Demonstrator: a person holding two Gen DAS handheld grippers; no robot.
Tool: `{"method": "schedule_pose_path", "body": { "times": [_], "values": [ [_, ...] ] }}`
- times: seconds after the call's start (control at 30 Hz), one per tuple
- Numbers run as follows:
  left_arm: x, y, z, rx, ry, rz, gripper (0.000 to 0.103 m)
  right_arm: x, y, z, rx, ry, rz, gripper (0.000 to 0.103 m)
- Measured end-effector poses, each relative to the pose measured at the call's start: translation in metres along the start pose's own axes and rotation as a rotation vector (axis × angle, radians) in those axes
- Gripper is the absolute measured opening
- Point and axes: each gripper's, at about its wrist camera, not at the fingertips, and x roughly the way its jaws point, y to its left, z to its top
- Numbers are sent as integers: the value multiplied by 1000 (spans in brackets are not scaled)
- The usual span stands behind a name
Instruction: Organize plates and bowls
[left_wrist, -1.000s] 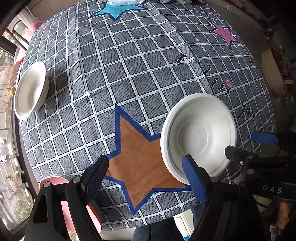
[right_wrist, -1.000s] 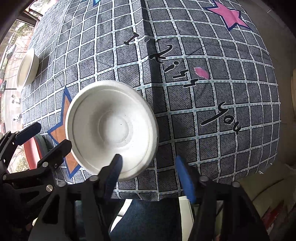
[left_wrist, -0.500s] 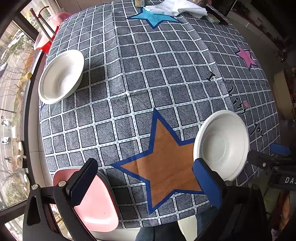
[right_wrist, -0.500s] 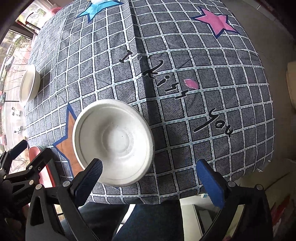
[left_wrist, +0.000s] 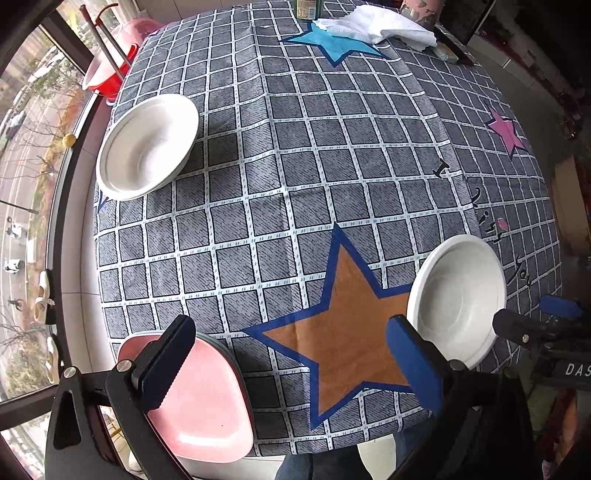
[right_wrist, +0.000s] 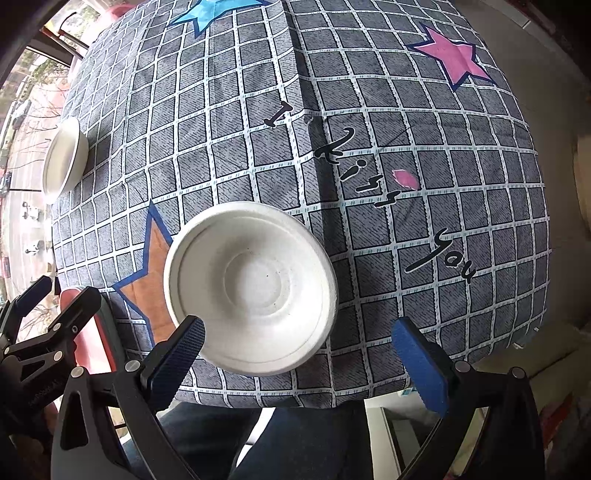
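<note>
Left wrist view: the left gripper (left_wrist: 291, 363) hung with fingers spread, pinching nothing. A white bowl (left_wrist: 458, 301) sat lower right on the bench (left_wrist: 295, 155), a second white bowl (left_wrist: 147, 146) upper left, and a pink plate (left_wrist: 207, 402) lower left at the edge. The bowls looked light, thin-walled and matte, probably moulded pulp; the rolled rim is the likely grasp point.

Right wrist view: the right gripper (right_wrist: 308, 363) was also spread and empty. The near bowl (right_wrist: 251, 288) lay at lower centre, round with concentric ridges; a hard pinch could dent it.

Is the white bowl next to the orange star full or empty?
Empty. The white bowl sits upright on the tablecloth, and the right wrist view looks straight into it: only its bare white bottom shows, apart from tiny dark specks.
</note>
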Motion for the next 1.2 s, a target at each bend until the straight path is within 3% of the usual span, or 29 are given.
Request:
{"method": "schedule_pose_path", "body": {
  "times": [0.73,1.2],
  "values": [
    [1,21,1,-74,-13,29,103,18,15,10,-45,37,-15,102],
    [8,43,0,-156,22,39,103,26,55,33,-126,41,-18,102]
  ]
}}
